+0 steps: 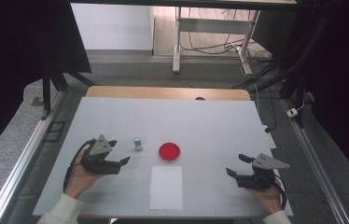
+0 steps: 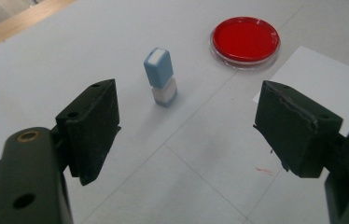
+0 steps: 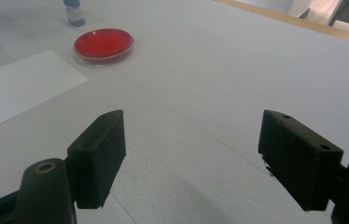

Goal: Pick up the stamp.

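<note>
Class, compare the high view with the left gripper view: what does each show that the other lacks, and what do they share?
High view alone: the person's hands, the open right gripper and the floor beyond the table. Left gripper view alone: the small blue-and-white bottle's white-striped cap top, seen close between the open left gripper's black jaws. Shared: bottle, round red-filled clear dish, white paper sheet, white tabletop.

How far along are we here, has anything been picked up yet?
Nothing looks done. Both grippers are open and empty: left gripper points at the upright blue-capped bottle, right gripper waits apart. Red dish and white sheet lie untouched. Grasping remains.
</note>
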